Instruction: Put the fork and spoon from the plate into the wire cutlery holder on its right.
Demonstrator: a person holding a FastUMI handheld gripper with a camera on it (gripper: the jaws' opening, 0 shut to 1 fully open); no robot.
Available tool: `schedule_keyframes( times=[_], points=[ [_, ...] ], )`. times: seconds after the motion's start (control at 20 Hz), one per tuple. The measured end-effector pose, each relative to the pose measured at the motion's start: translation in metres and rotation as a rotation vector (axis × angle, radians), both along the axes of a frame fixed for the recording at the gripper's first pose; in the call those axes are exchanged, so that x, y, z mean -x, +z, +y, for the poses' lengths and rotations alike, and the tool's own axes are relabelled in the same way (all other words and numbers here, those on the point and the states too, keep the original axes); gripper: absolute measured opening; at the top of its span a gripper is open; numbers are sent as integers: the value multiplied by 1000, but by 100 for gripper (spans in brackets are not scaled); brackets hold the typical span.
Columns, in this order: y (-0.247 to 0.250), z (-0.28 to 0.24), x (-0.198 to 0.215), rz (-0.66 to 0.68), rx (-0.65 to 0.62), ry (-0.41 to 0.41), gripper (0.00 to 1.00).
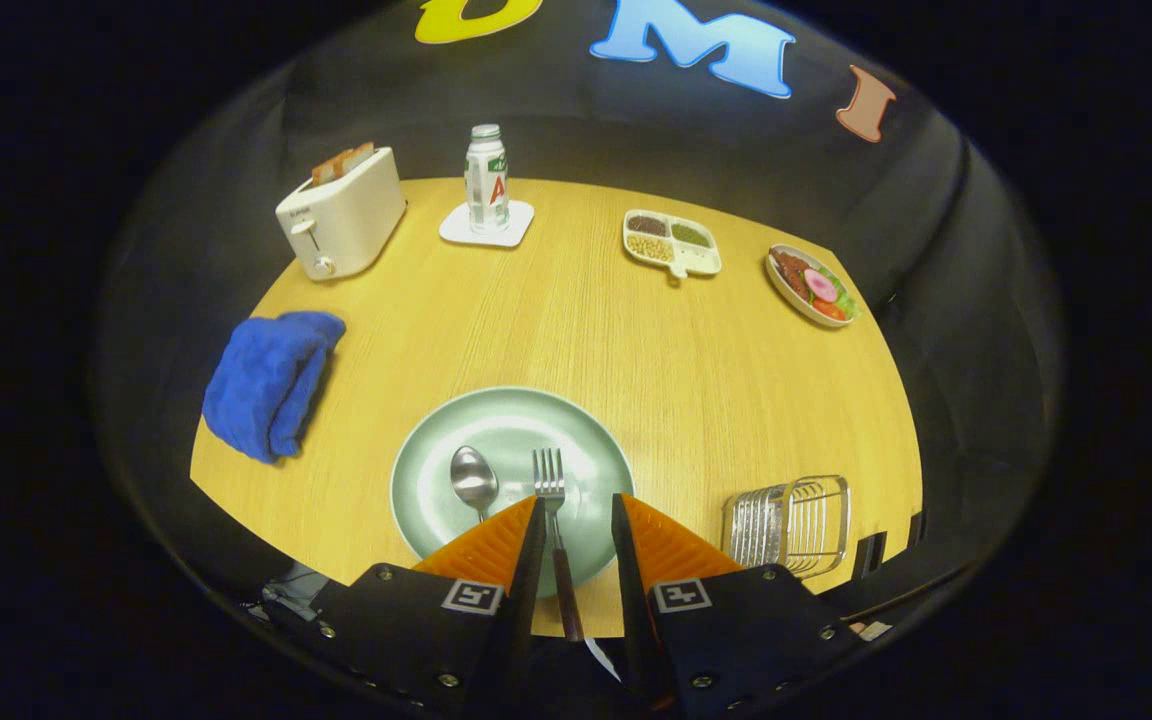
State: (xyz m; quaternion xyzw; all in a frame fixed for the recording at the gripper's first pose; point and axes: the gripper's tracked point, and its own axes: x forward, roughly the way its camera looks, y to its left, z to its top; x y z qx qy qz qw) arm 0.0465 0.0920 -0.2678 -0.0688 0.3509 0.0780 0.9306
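a crumpled blue cloth (271,385), soft and fuzzy, lies at the left edge of the round wooden table (696,390), whose top shows a fine pale grain. beyond it stands a boxy white toaster (341,225) with toast sticking out of its slots. further along the far side, a small clear bottle (486,180) with a light cap stands upright on a square white coaster (486,225).

the smooth, glossy, pale green round plate (596,455) sits just ahead of the gripper (576,515). on its left half lies the shiny metal spoon (473,480), bowl pointing away; its handle runs under the left finger. just to the right of it lies the fork (554,520), tines pointing away, with a metal neck and a darker handle. the fork's handle runs straight back between the two fingers, closer to the left one. the fingers are spread apart over the near rim of the plate and grip nothing; a gap shows between the fork and the right finger.

on the far side, right of the bottle, is a white divided dish (671,245) holding beans or grains in separate sections. further right is an oval plate of food (811,285) with red, pink and green pieces. near the right finger, on the table's near right edge, is the silvery wire cutlery holder (791,525), made of thin metal rods, well apart from the green plate.
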Motion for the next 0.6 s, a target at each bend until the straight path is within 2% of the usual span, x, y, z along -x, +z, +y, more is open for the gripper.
schedule_keyframes(
  times=[0.25,0.6],
  points=[
    [-39,1,2,94,77,7,40],
    [-85,7,1,204,56,16,40]
  ],
)
